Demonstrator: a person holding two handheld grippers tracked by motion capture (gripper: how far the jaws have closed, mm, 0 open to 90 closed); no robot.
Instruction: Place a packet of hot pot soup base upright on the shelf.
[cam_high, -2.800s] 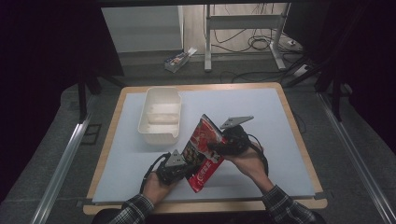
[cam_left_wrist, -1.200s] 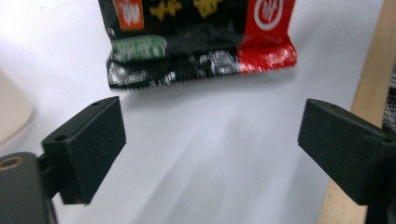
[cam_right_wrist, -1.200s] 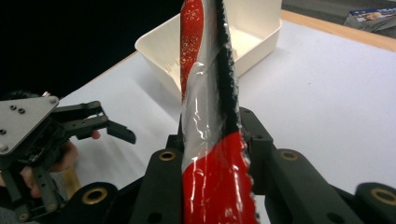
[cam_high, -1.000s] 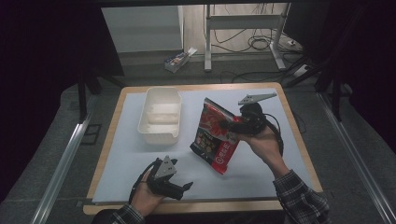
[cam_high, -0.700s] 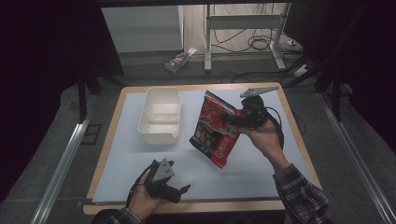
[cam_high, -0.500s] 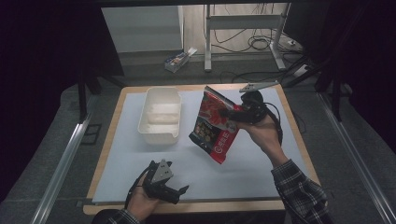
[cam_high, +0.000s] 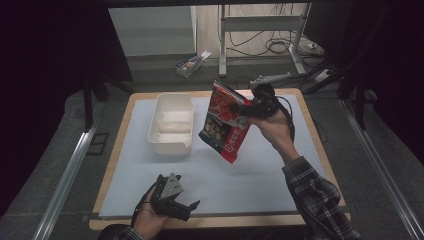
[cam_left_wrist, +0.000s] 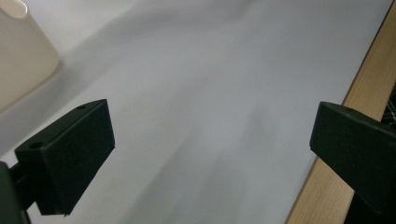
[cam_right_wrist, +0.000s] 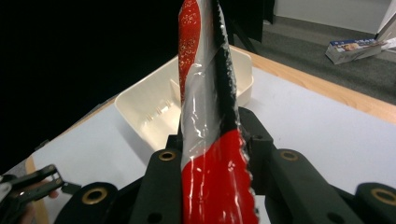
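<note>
right gripper (cam_high: 245, 107) lifted farther up the table, clamping red snack bag (cam_high: 225, 122), left gripper (cam_high: 187, 207) resting low, jaws wide

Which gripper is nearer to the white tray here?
Right. The right gripper, shut on the red snack bag, hangs in the air just beside the white tray. The left gripper sits open near the table's front edge, well short of it.

Bare white mat (cam_high: 250, 180) lies open between both hands; only the cream tray (cam_high: 171, 124) blocks its far-left part.
</note>
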